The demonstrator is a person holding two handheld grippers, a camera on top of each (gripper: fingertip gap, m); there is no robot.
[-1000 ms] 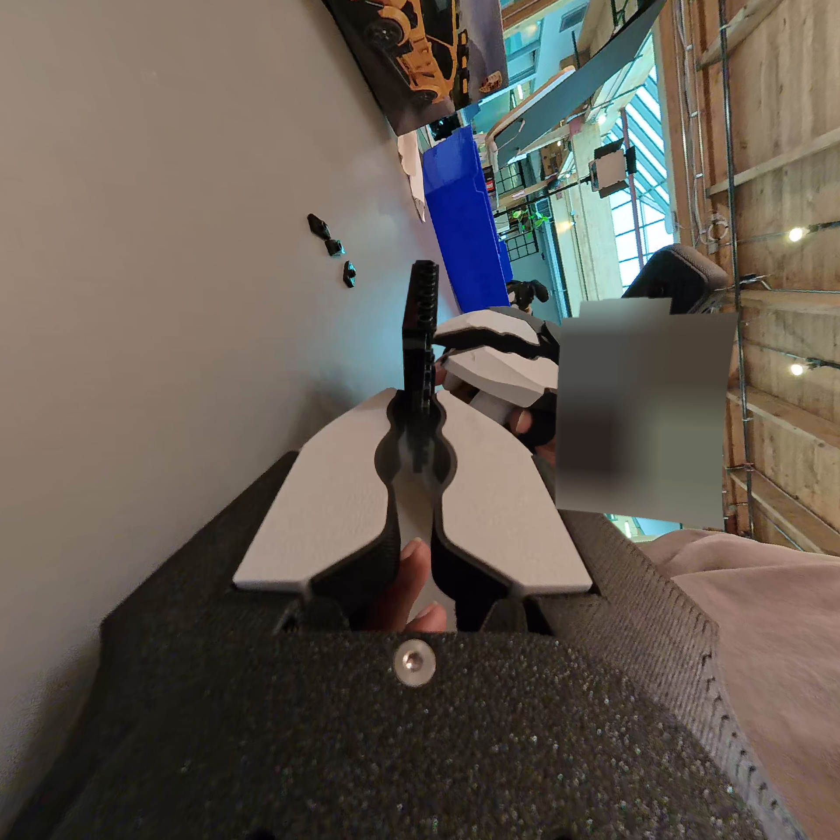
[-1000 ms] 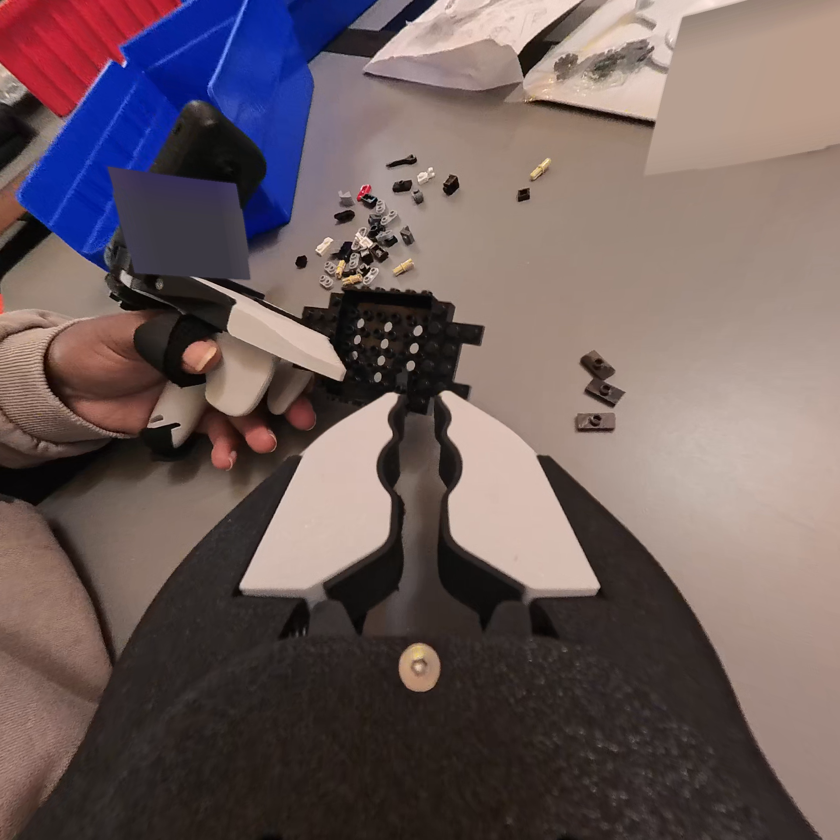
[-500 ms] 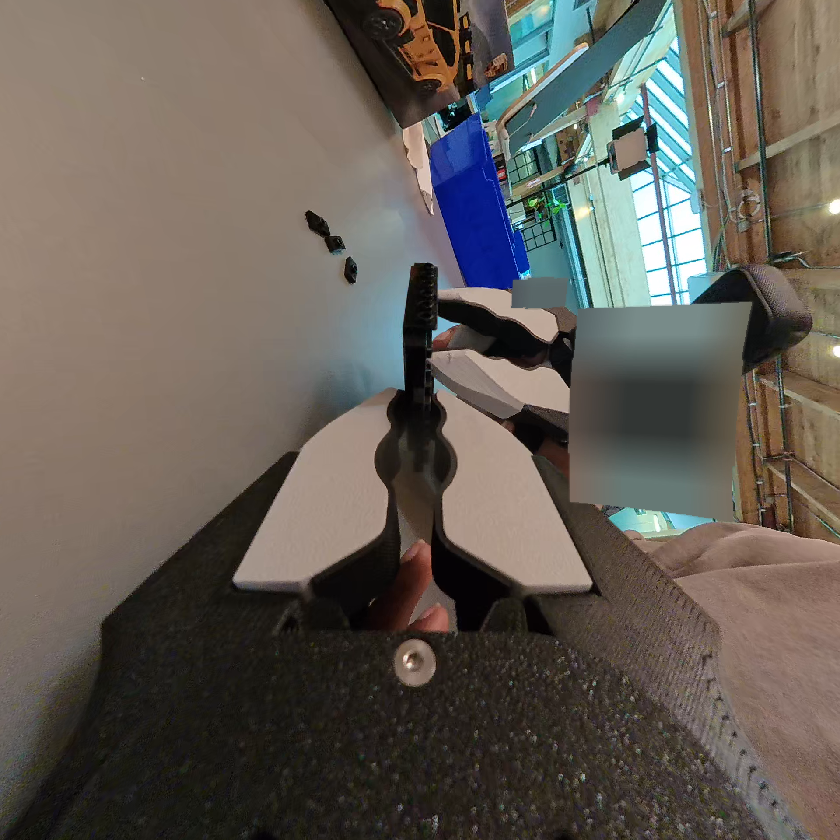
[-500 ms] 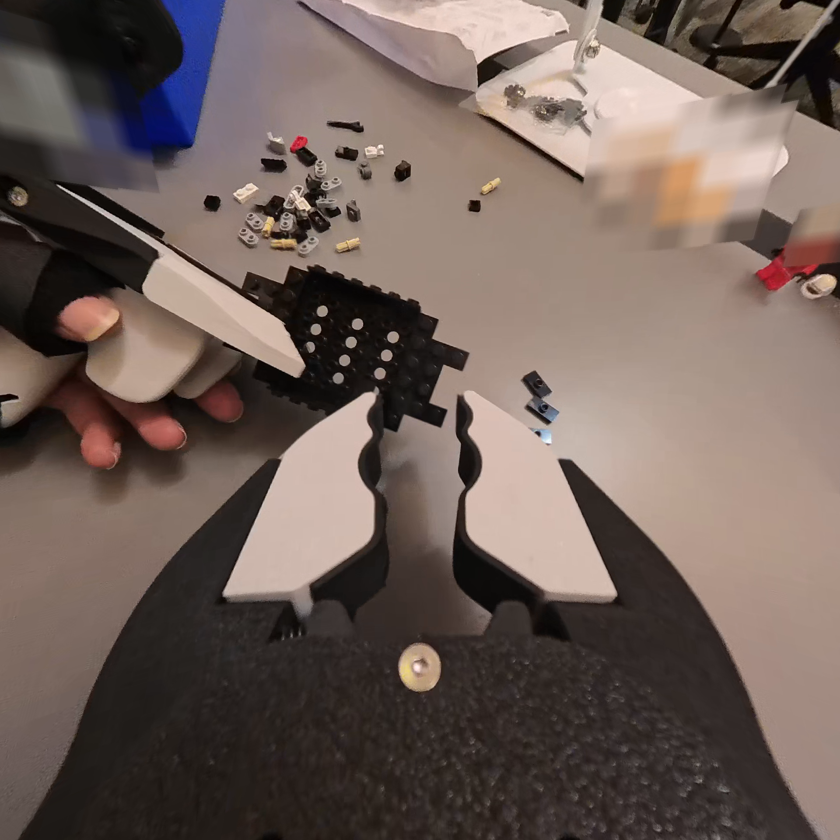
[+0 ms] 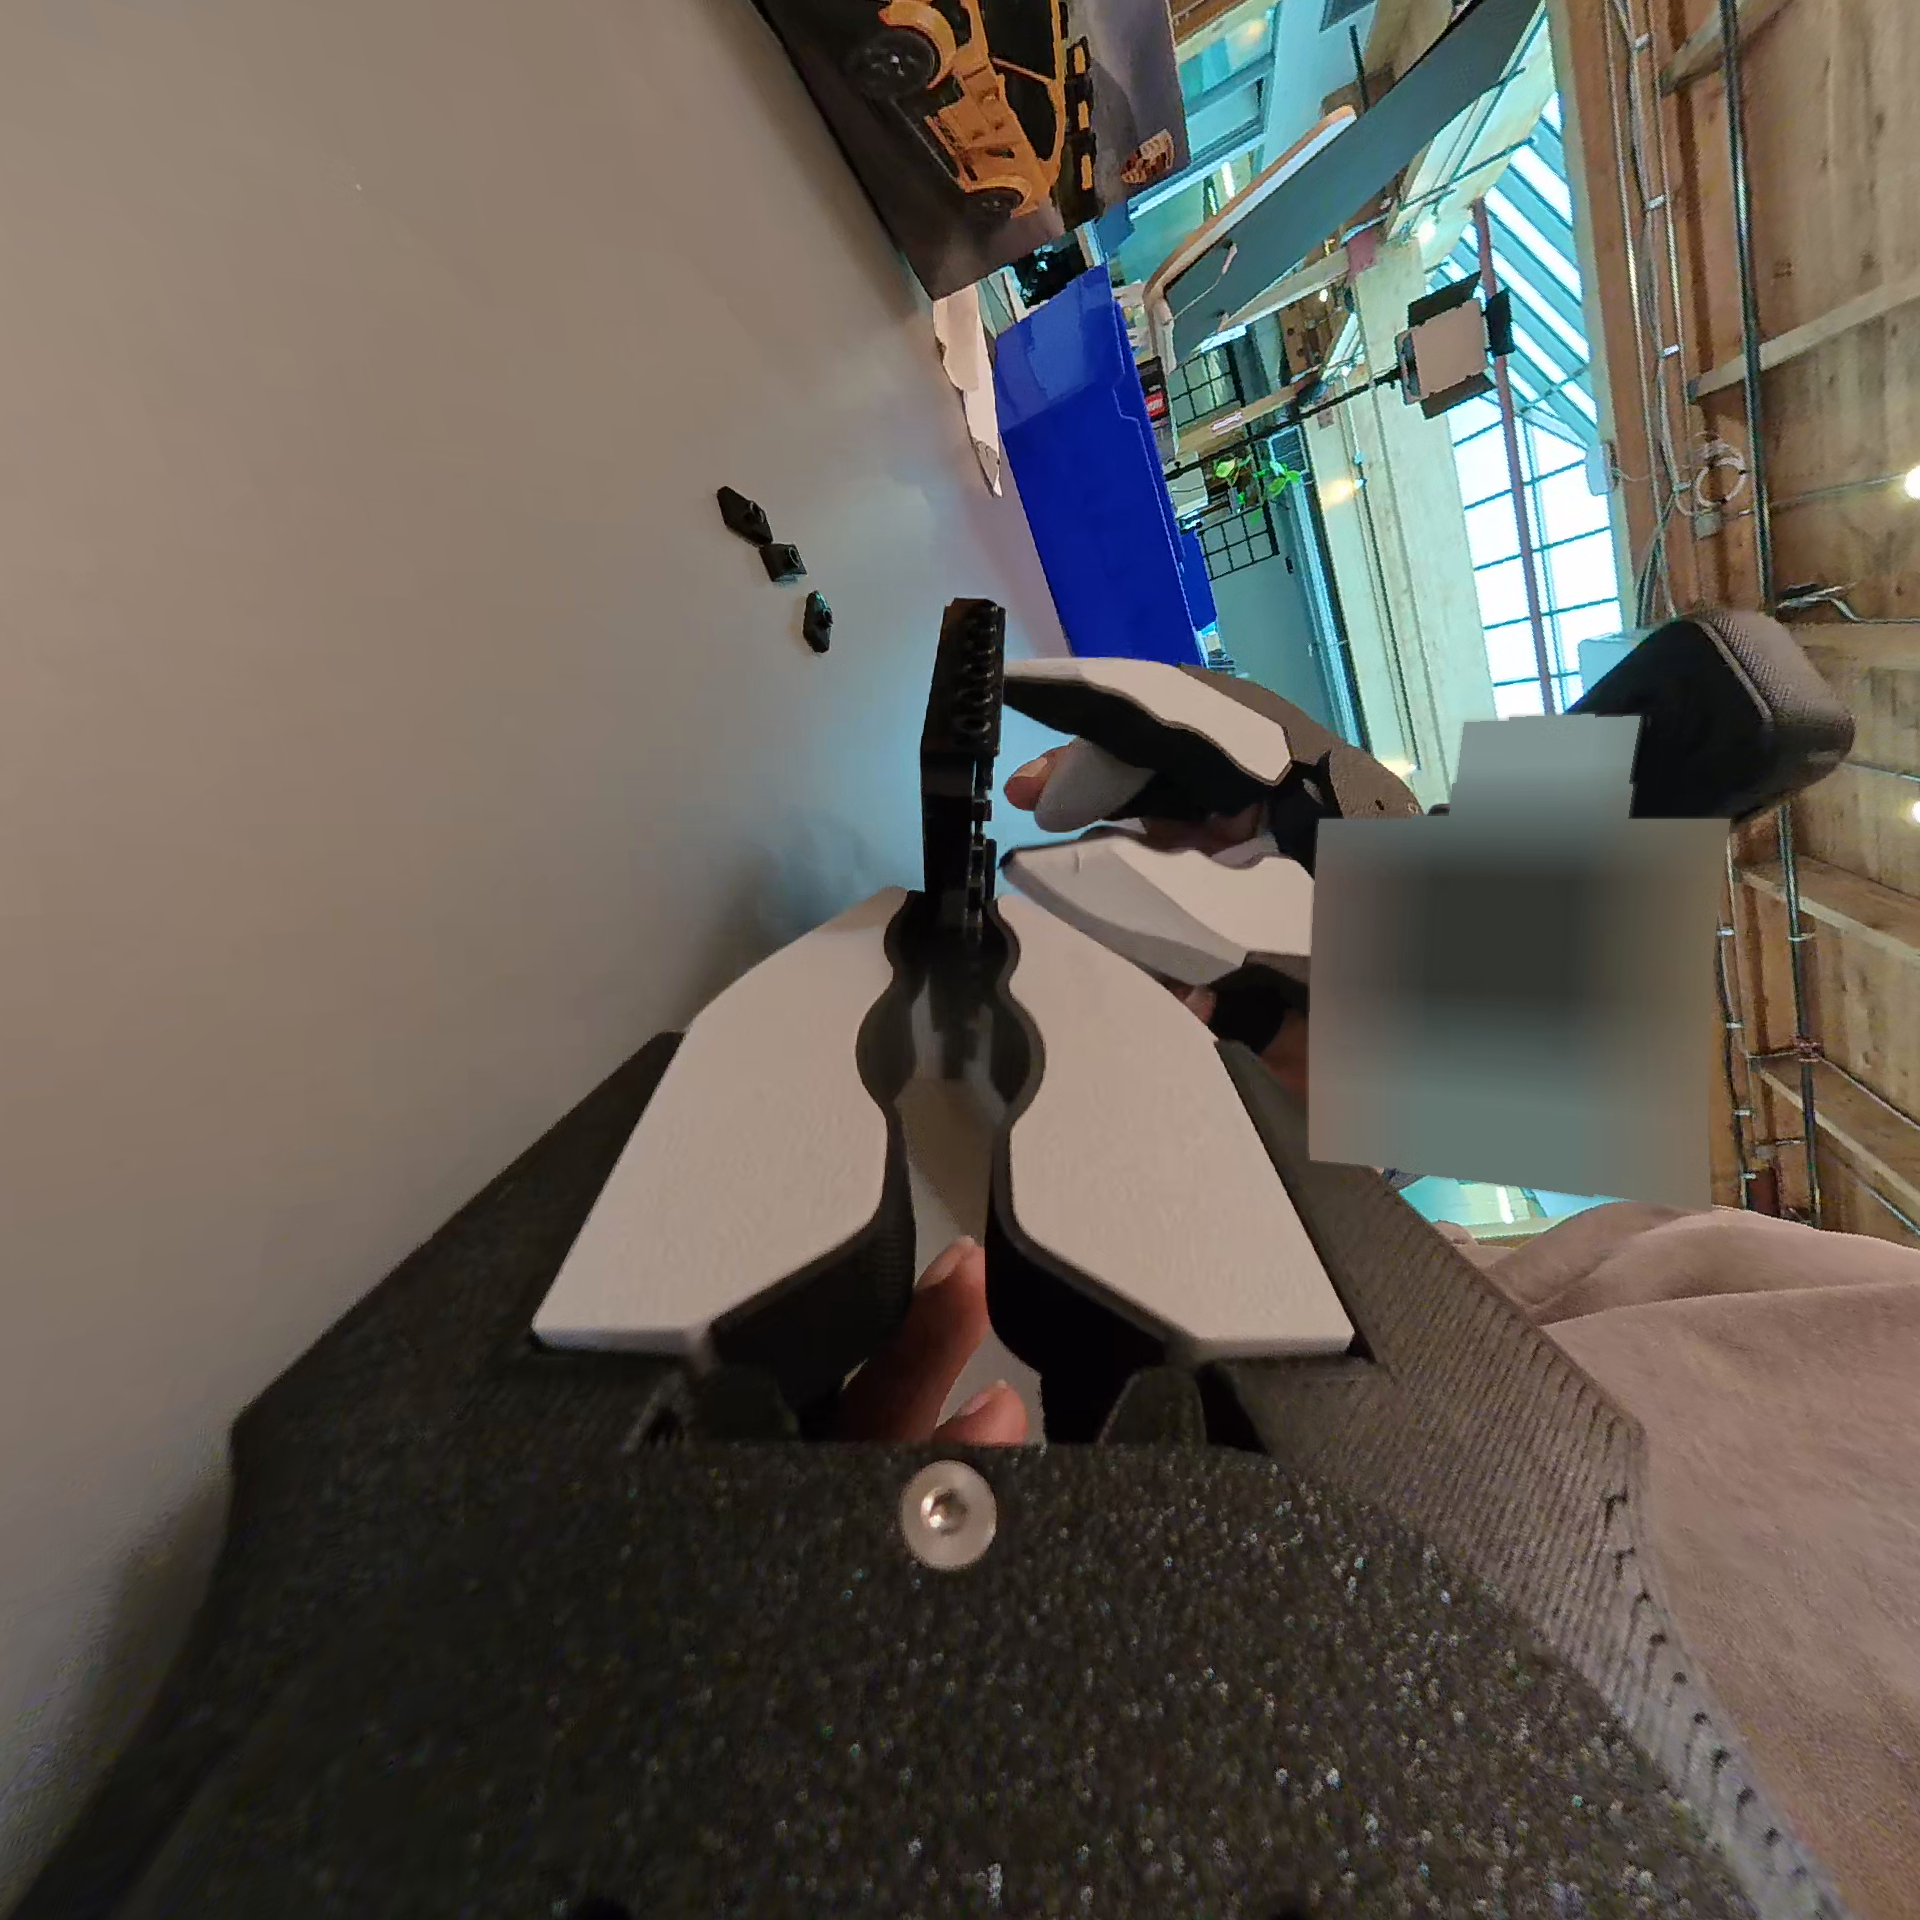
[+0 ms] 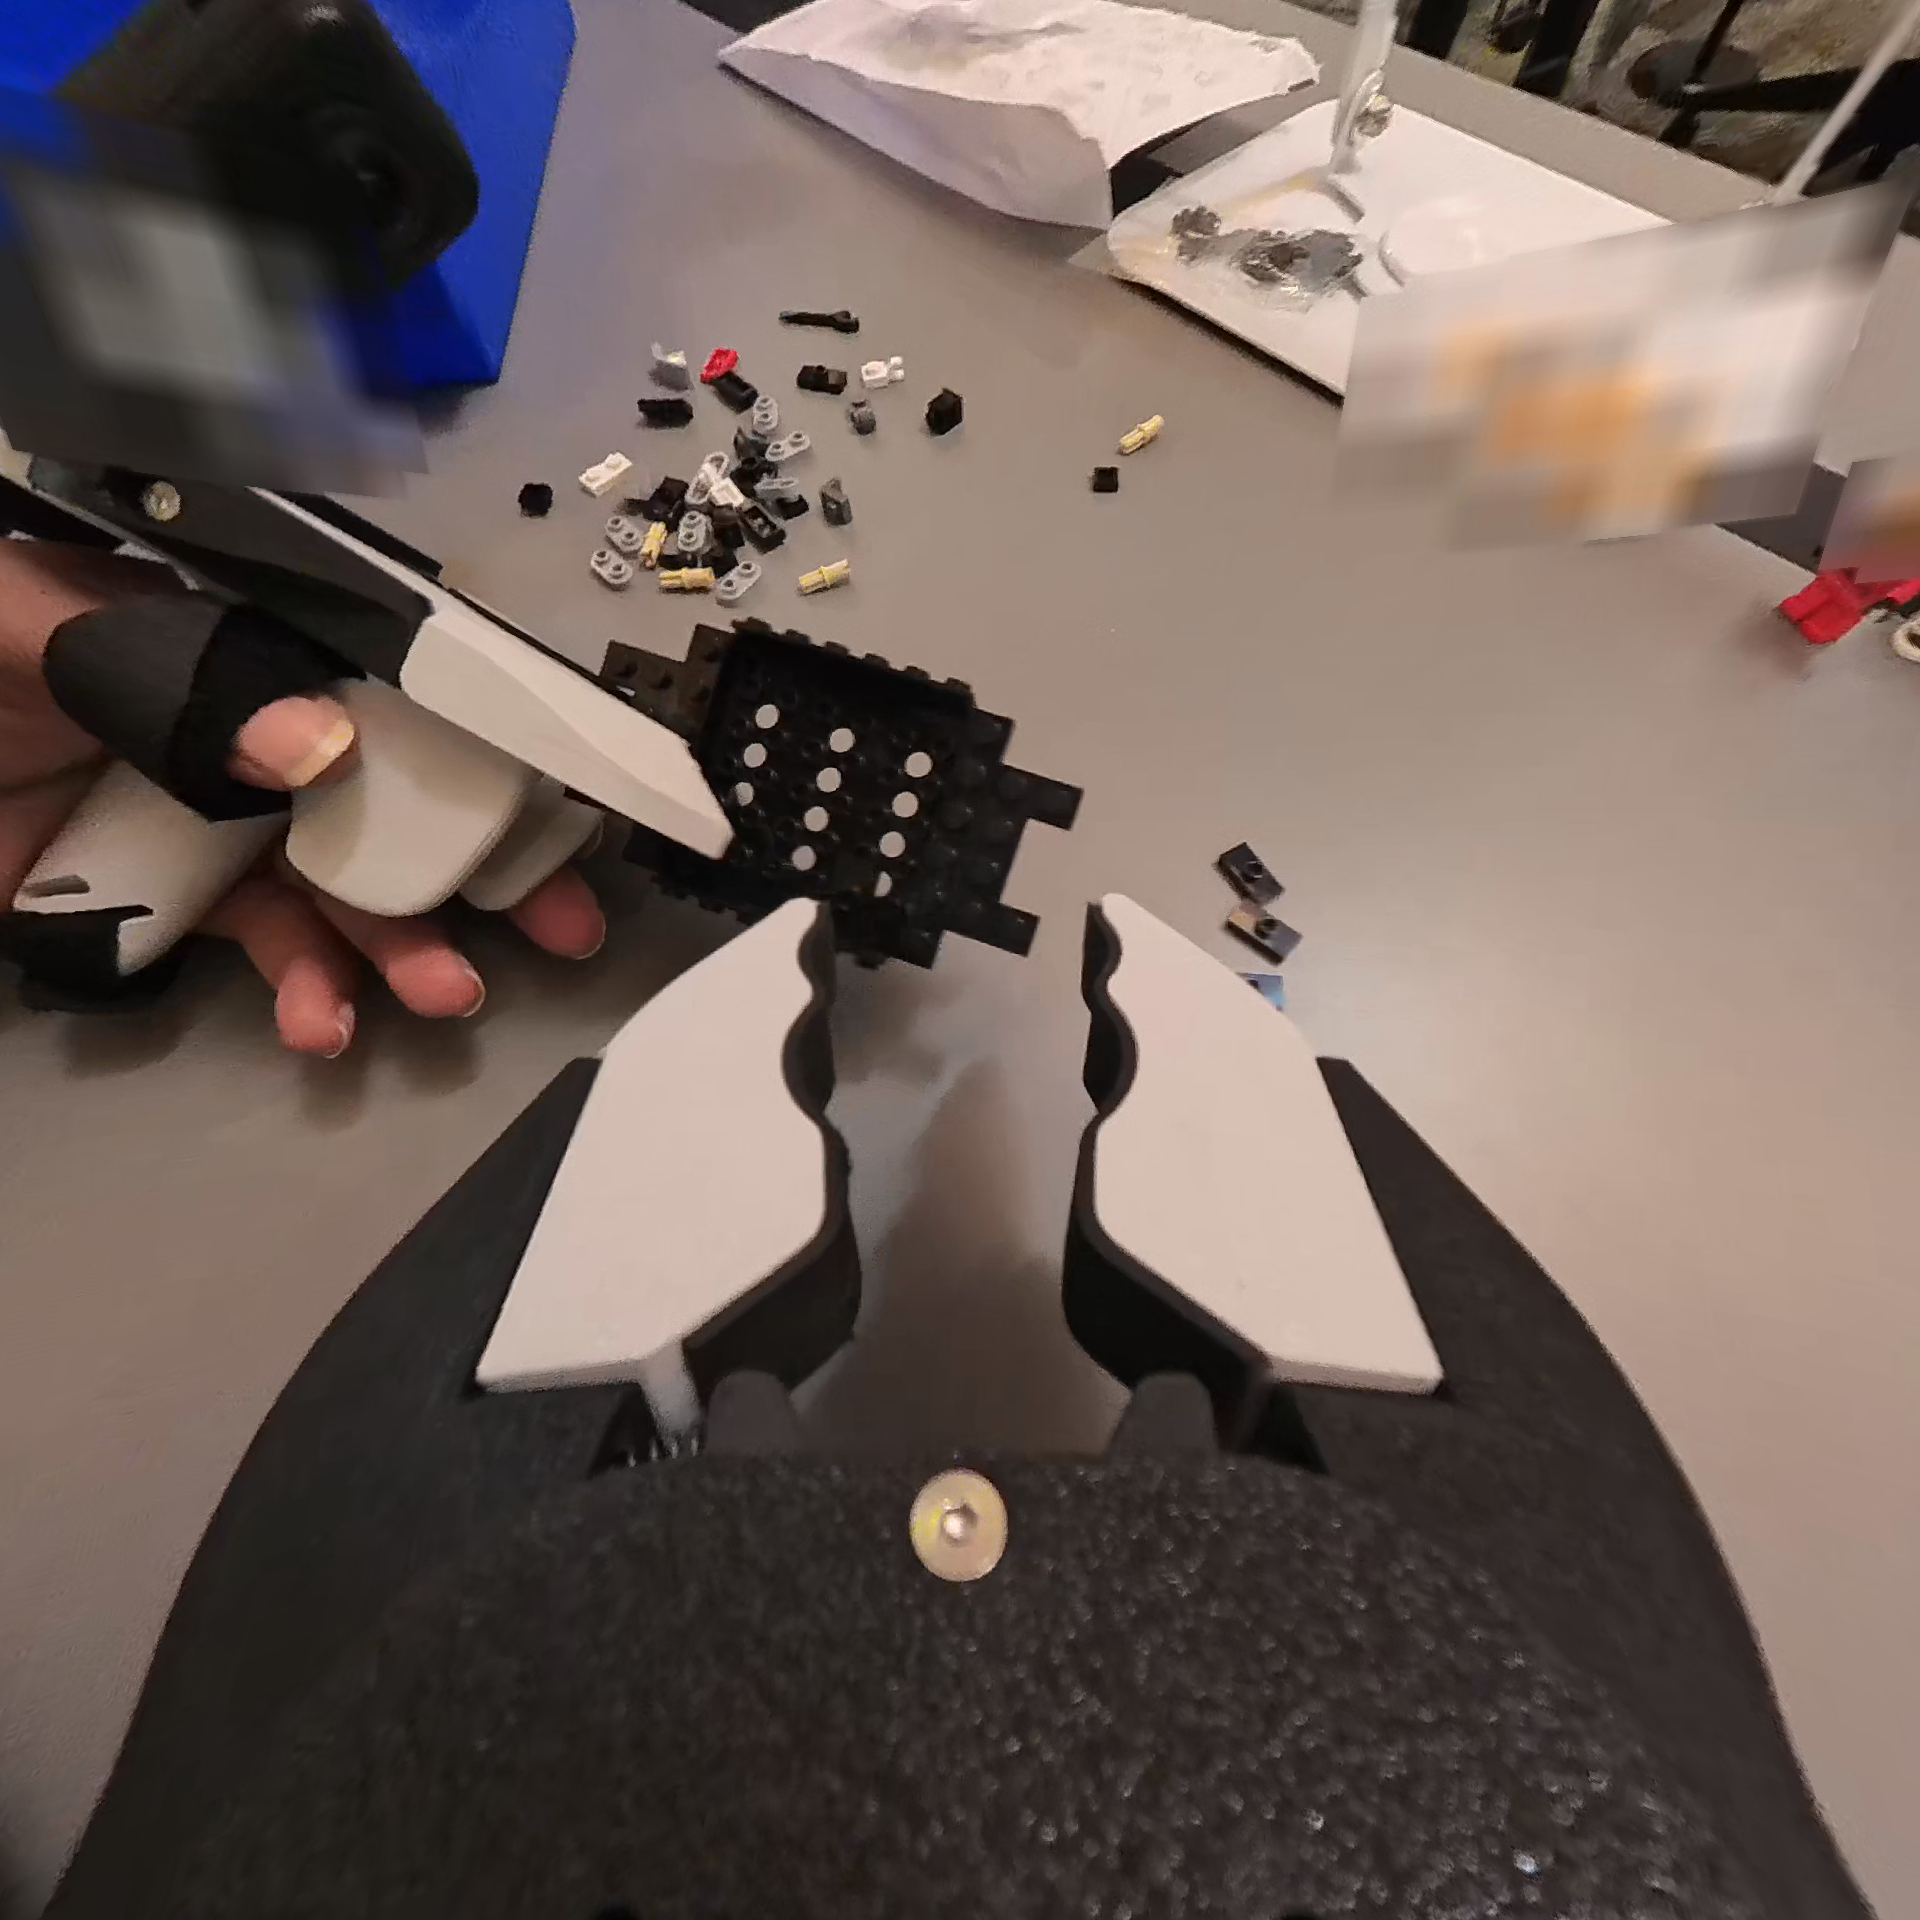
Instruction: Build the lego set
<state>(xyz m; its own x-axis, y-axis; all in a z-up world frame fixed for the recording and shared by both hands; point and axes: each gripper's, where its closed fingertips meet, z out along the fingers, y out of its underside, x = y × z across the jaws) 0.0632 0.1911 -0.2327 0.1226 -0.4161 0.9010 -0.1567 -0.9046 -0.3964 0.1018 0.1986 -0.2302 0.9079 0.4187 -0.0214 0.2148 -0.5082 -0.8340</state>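
1. Left wrist view: left gripper point(image 5: 951, 914) clamps the black lego plate point(image 5: 961, 769) edge-on above the table point(image 5: 364, 623)
2. Right wrist view: right gripper point(image 6: 956, 914) gapes empty beside the plate; likely next, fetching a small dark piece point(image 6: 1250, 869) nearby

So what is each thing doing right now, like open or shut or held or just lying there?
Left gripper: shut on the black studded lego plate.
Right gripper: open, holding nothing.
Black studded lego plate: held off the grey table.
Three small dark flat lego pieces: lying loose.
Pile of small mixed lego pieces: lying loose.
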